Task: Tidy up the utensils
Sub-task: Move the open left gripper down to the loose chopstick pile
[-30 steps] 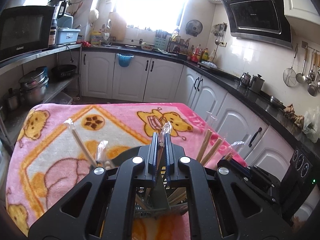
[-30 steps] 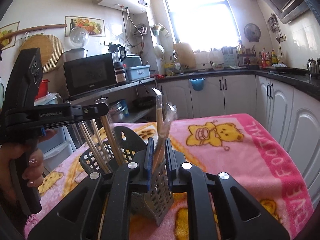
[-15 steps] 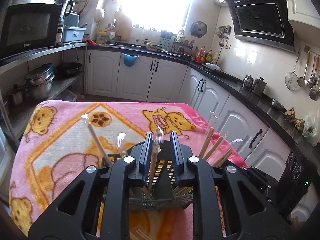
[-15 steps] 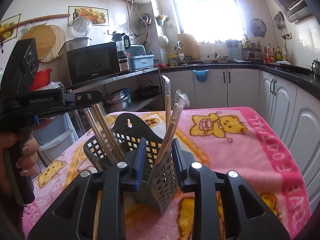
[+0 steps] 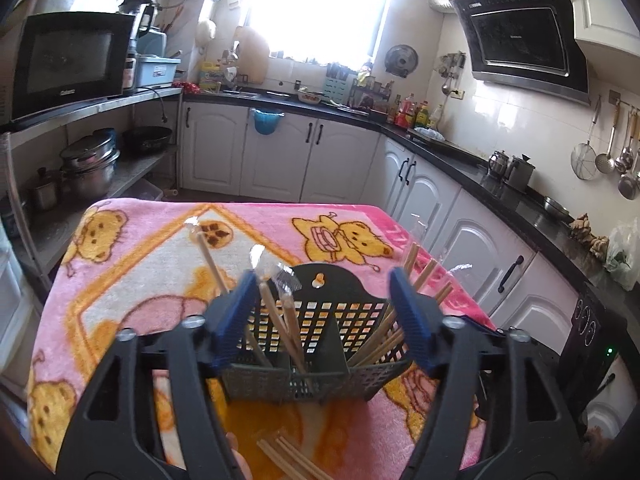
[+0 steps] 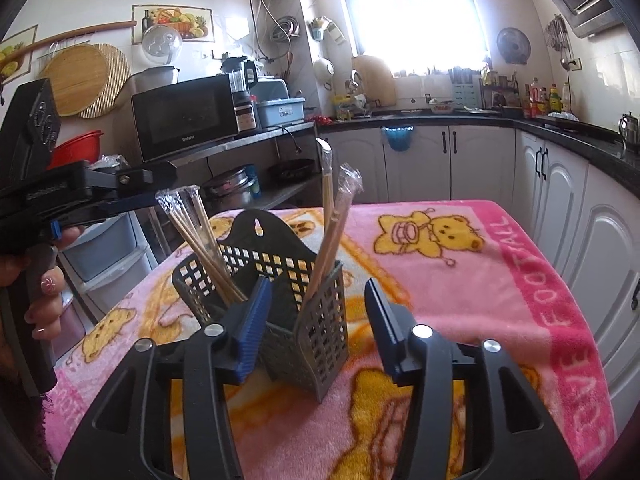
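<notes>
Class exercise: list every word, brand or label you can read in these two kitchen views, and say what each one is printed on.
"Galanz": microwave front.
"LOVE FOOTBALL": pink blanket border, partly cut off.
Lettering on the left gripper body: too blurred to read.
Range hood brand and sticker: too small to read.
Labels on the counter bottles and blue box: too small to read.

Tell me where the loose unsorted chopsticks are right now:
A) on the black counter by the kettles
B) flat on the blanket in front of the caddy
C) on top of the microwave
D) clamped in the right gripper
B: in the left wrist view a few bare chopsticks lie flat on the pink blanket, nearer the camera than the black caddy, and no gripper touches them.
</notes>
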`<state>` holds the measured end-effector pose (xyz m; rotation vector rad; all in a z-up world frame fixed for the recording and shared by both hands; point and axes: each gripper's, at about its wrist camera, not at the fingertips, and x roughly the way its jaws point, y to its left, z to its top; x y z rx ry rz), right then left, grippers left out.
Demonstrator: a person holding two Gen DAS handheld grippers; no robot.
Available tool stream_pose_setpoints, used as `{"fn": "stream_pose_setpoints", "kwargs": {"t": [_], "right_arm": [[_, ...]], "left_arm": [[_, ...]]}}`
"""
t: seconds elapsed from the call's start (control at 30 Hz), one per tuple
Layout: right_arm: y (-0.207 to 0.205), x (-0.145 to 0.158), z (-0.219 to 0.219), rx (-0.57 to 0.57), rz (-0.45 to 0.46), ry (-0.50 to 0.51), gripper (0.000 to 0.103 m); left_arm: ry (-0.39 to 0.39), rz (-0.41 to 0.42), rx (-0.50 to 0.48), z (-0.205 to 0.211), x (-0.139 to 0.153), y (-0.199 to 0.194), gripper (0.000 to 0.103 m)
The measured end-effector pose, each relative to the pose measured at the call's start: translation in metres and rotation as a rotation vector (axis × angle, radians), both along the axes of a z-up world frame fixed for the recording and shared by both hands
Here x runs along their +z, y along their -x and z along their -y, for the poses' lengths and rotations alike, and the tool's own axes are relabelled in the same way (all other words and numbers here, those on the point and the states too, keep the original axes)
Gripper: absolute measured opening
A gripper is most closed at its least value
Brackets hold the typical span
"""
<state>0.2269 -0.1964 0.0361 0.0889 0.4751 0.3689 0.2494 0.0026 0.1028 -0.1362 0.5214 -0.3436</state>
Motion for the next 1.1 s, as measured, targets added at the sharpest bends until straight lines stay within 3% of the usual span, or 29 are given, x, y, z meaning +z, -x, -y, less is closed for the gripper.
{"fn": "stream_pose_setpoints", "kwargs": {"t": [0.23, 0.63, 1.1], "right_arm": [[0.011, -0.001, 0.002, -0.005, -0.025, 0.007, 0.054], [0.036, -0.004, 0.008, -0.007, -0.07, 0.024, 0.063], [0.064, -0.016, 0.011, -0.005, -0.131, 0.032, 0.066]], "left_arm": [[0.009, 0.01, -0.001, -0.002, -0.002, 0.027, 0.093], [0.06, 0.0, 0.047, -0.028, -0.01, 0.062, 0.093], [0.06, -0.103, 0.102, -0.039, -0.055, 0.073, 0.093]]}}
